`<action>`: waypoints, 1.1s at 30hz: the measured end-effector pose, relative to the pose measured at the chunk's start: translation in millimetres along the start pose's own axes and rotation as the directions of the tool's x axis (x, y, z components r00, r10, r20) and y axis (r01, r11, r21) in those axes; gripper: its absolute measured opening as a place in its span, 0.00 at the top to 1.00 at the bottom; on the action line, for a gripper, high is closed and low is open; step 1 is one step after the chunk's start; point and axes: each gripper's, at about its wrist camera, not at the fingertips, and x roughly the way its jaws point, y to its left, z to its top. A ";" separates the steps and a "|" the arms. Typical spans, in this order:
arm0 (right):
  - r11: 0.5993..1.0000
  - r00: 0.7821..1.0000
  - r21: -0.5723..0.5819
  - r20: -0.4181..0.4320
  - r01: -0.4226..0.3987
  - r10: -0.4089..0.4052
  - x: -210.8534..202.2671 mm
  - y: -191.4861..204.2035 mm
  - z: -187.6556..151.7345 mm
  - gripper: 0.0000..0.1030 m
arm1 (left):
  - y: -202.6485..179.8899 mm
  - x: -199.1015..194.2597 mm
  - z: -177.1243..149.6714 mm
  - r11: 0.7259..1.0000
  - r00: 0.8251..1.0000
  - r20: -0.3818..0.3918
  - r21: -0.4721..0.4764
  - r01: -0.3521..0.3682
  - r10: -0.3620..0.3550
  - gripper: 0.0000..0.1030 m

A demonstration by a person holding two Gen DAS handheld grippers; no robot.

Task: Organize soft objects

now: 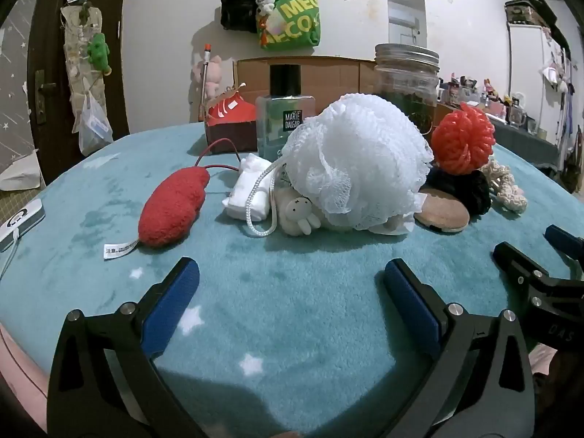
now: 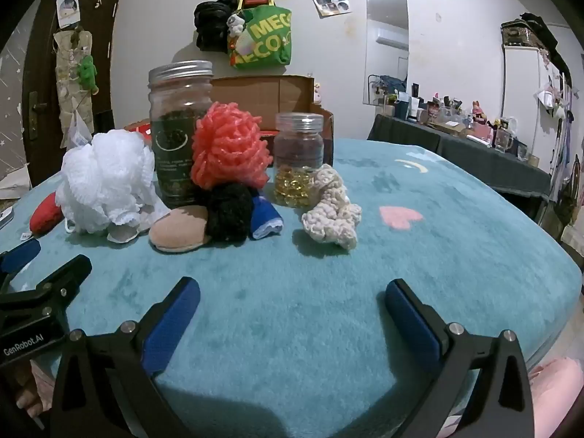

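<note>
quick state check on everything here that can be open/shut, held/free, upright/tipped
left gripper: open, empty
right gripper: open, empty
tall jar: upright, lid on
small jar: upright, lid on, gold capsules in the bottom
glass bottle: upright, black cap on
cardboard box: flaps open
white mesh puff: free, resting on small plush
red mesh puff: free, sitting on black puff

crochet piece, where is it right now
In the right wrist view the cream crochet piece lies on the teal blanket, right of centre, just in front of the small jar of yellow capsules.
</note>
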 end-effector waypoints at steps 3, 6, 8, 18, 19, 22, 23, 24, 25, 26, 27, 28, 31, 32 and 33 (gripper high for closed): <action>1.000 1.000 -0.001 -0.001 0.001 -0.001 -0.1 0.2 -0.5 0.00 | 0.1 0.1 0.1 1.000 1.000 0.002 -0.004 0.002 -0.002 0.00; 1.000 1.000 0.000 0.000 0.001 -0.001 0.0 0.3 -0.7 0.00 | -0.5 0.4 0.3 1.000 1.000 -0.001 -0.004 0.003 -0.003 0.00; 1.000 1.000 0.000 0.000 0.001 -0.001 0.3 0.2 -0.5 0.00 | -1.3 0.7 0.4 1.000 1.000 -0.002 -0.003 0.003 -0.003 0.00; 1.000 1.000 -0.001 0.003 0.001 -0.001 0.2 0.3 -0.8 0.00 | 0.2 -0.2 -0.5 1.000 1.000 0.004 -0.010 0.006 -0.006 0.00; 1.000 1.000 -0.001 0.003 0.001 -0.001 0.3 0.2 -0.7 0.00 | 0.2 -0.2 -0.5 1.000 1.000 0.004 -0.010 0.005 -0.005 0.00; 1.000 1.000 -0.001 0.004 0.001 -0.001 0.3 0.2 -0.7 0.00 | 0.2 -0.3 -0.5 1.000 1.000 0.004 -0.010 0.006 -0.006 0.00; 1.000 1.000 -0.001 0.004 0.001 -0.001 0.3 0.2 -0.7 0.00 | 0.2 -0.3 -0.5 1.000 1.000 0.004 -0.010 0.006 -0.006 0.00; 1.000 1.000 -0.001 0.004 0.001 -0.001 0.3 0.3 -0.7 0.00 | 0.2 -0.3 -0.5 1.000 1.000 0.004 -0.010 0.006 -0.006 0.00; 1.000 1.000 -0.001 0.004 0.001 -0.001 0.2 0.3 -0.7 0.00 | 0.2 -0.3 -0.5 1.000 1.000 0.004 -0.010 0.006 -0.006 0.00; 1.000 1.000 -0.001 0.004 0.001 -0.001 0.2 0.3 -0.8 0.00 | 0.1 -0.4 -0.7 1.000 1.000 0.004 -0.010 0.006 -0.006 0.00; 1.000 1.000 -0.001 0.004 0.001 -0.001 0.2 0.3 -0.9 0.00 | 0.2 -0.3 -0.6 1.000 1.000 0.004 -0.010 0.006 -0.006 0.00; 1.000 1.000 -0.001 0.004 0.001 -0.001 0.1 0.3 -0.8 0.00 | 0.2 -0.3 -0.6 1.000 1.000 0.004 -0.011 0.006 -0.006 0.00; 1.000 1.000 -0.001 0.004 0.001 -0.001 0.1 0.4 -1.0 0.00 | 0.3 -0.3 -0.5 1.000 1.000 0.004 -0.011 0.006 -0.006 0.00; 1.000 1.000 -0.001 0.004 0.001 -0.001 0.1 0.3 -1.0 0.00 | 0.3 -0.3 -0.5 1.000 1.000 0.004 -0.011 0.006 -0.006 0.00; 1.000 1.000 -0.001 0.004 0.001 -0.001 0.1 0.4 -1.0 0.00 | 0.3 -0.3 -0.5 1.000 1.000 0.004 -0.011 0.006 -0.006 0.00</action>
